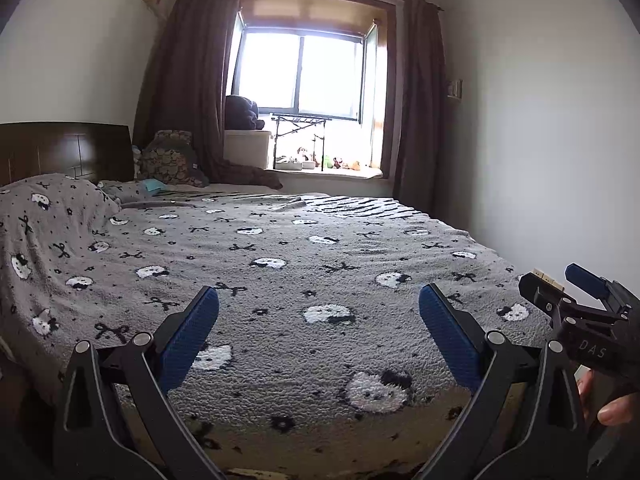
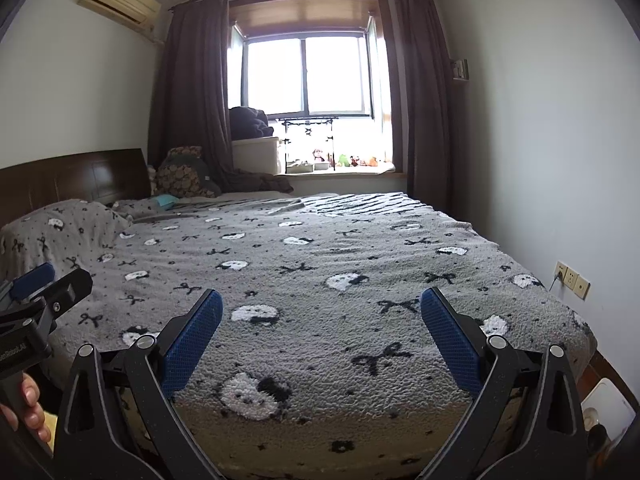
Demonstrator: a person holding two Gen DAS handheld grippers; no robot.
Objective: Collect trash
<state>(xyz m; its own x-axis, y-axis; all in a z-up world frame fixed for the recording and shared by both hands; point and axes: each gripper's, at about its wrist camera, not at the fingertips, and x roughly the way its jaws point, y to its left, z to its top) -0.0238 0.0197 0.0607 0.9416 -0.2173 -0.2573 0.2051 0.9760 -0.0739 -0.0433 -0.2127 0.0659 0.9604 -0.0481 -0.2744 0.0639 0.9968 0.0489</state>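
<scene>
A bed with a grey blanket [image 1: 304, 264] patterned with white cat faces and black bows fills both views [image 2: 320, 264]. My left gripper [image 1: 319, 312] is open and empty, held above the foot of the bed. My right gripper [image 2: 322, 314] is open and empty beside it, and shows at the right edge of the left wrist view [image 1: 560, 288]. The left gripper shows at the left edge of the right wrist view [image 2: 48, 280]. A small light-blue item [image 1: 152, 185] lies near the pillows at the far left; it also shows in the right wrist view [image 2: 166, 200]. No clear trash shows on the blanket.
A dark headboard [image 1: 64, 148] stands at the left. Patterned cushions [image 1: 172, 160] and dark clothes [image 1: 248, 176] lie at the far side of the bed. A window sill [image 2: 340, 170] with small toys and a white box [image 2: 256, 154] is behind. Wall sockets [image 2: 572, 280] are at the right.
</scene>
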